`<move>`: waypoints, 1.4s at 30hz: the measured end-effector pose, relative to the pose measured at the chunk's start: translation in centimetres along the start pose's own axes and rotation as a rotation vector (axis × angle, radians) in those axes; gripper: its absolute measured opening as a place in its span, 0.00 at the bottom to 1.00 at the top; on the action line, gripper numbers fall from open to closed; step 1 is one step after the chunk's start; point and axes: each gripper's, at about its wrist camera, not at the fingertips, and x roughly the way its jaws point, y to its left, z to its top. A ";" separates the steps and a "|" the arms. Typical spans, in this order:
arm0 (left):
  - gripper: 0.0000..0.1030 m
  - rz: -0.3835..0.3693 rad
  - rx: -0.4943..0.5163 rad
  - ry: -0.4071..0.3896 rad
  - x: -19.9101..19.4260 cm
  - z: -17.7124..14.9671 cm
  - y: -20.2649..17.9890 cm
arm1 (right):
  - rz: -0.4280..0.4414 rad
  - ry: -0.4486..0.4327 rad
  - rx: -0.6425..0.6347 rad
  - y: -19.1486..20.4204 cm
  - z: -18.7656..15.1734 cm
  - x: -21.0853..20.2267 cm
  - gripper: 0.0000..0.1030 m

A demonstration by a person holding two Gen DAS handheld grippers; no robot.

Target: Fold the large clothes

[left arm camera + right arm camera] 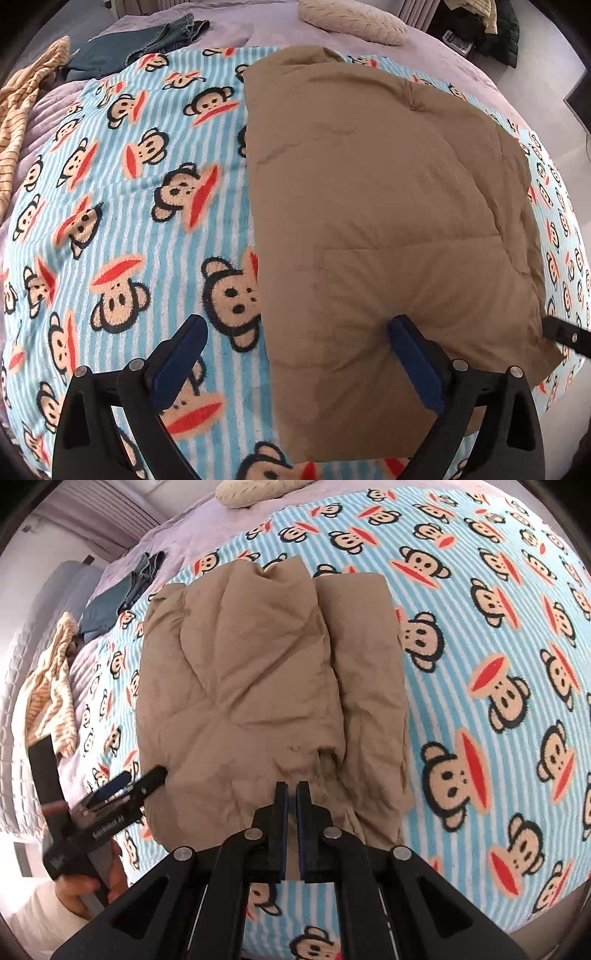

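A tan padded jacket (388, 206) (251, 679) lies folded into a long bundle on the blue striped monkey blanket (110, 192) (480, 664). My left gripper (297, 325) stands wide open over the jacket's near left edge. Its right finger is above the fabric and its left finger above the blanket, and nothing is clamped. The right wrist view shows it (136, 777) at the jacket's left side, with a hand (85, 886) holding it. My right gripper (291, 786) is shut above the jacket's near edge, with no fabric visibly pinched.
Dark jeans (147, 40) (136, 587) and a yellow striped garment (22, 110) (48, 686) lie on the purple sheet at the far left. A beige pillow (351, 20) rests at the bed's head. Dark clothes (487, 26) are piled beyond the bed.
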 end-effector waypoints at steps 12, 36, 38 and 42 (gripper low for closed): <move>0.97 0.017 0.010 0.027 0.1 0.6 0.0 | -0.018 -0.003 -0.011 0.7 4.3 1.1 0.05; 0.99 0.022 -0.061 0.051 -2.1 0.4 0.0 | -0.029 0.050 0.006 0.3 2.6 1.1 0.05; 0.99 0.024 -0.059 0.036 -2.7 0.3 -0.2 | -0.025 0.048 0.006 0.2 2.3 0.6 0.05; 0.99 0.030 -0.048 0.003 -4.2 0.5 -0.5 | -0.020 0.050 0.003 0.0 2.0 -0.4 0.05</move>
